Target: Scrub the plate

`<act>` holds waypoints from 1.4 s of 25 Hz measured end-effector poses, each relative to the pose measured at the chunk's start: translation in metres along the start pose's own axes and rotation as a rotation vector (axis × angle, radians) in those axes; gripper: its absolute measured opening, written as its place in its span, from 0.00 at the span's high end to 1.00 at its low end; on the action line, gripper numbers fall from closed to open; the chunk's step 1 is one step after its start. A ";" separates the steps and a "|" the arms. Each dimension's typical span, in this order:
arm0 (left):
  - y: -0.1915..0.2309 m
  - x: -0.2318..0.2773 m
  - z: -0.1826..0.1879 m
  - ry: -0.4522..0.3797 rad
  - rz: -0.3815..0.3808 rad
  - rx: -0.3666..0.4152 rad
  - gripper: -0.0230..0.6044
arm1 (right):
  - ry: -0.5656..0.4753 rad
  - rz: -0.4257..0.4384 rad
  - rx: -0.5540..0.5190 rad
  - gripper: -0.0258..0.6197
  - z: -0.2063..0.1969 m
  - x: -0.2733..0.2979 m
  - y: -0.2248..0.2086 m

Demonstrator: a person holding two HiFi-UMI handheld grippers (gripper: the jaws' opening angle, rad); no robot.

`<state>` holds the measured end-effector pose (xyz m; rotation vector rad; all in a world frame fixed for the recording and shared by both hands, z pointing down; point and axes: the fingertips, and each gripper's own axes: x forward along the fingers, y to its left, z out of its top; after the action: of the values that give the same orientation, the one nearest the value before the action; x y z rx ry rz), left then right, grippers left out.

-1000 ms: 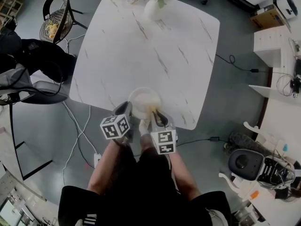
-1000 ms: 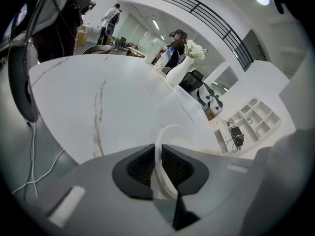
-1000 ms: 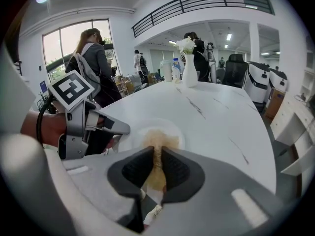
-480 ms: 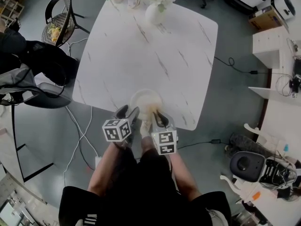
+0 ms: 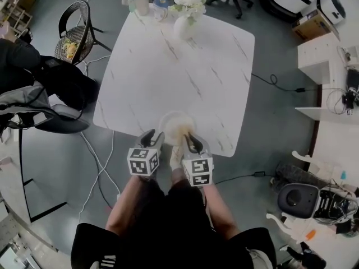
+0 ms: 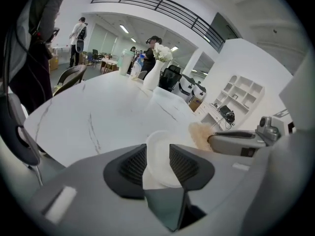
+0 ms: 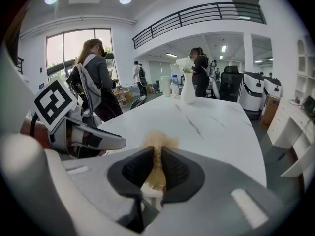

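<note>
The plate (image 5: 175, 126) is small, round and white. It lies flat on the table (image 5: 185, 66), just inside its near edge and well apart from its far end. The plate's near rim shows between the jaws of my left gripper (image 6: 157, 152), which are closing but don't seem to press on it yet. The scrubber (image 7: 157, 140) is a tan, fibrous wad pinched between the jaws of my right gripper (image 7: 157, 154). It rests on the right half of the plate, above that same near edge.

A plate (image 5: 171, 121) is set at the marble bench's (image 5: 168, 77) near edge — its rim is flanked by the closing left tongs (image 5: 153, 138) — and a tan scrubber (image 5: 180, 131) is held on it by the right tongs (image 5: 189, 139).
</note>
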<state>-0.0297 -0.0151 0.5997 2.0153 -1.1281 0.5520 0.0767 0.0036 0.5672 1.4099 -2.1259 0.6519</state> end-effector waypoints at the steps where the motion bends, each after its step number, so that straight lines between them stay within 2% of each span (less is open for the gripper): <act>1: -0.001 -0.004 0.004 -0.007 0.001 0.020 0.73 | -0.013 -0.005 -0.004 0.88 0.004 -0.003 0.001; 6: 0.000 -0.023 0.025 -0.061 0.044 0.118 0.86 | -0.091 -0.040 -0.014 0.88 0.027 -0.018 0.004; 12: -0.004 -0.053 0.046 -0.111 0.037 0.181 0.95 | -0.171 -0.084 0.014 0.88 0.046 -0.045 0.007; 18: -0.011 -0.081 0.065 -0.160 -0.001 0.235 0.95 | -0.233 -0.122 0.022 0.88 0.067 -0.069 0.016; 27: -0.037 -0.137 0.105 -0.287 -0.081 0.309 0.95 | -0.340 -0.207 0.020 0.88 0.095 -0.116 0.031; 35: -0.044 -0.178 0.116 -0.353 -0.122 0.369 0.95 | -0.422 -0.275 0.016 0.88 0.103 -0.158 0.045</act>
<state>-0.0836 0.0038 0.3900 2.5590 -1.1582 0.3687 0.0730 0.0626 0.3822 1.9416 -2.1676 0.2820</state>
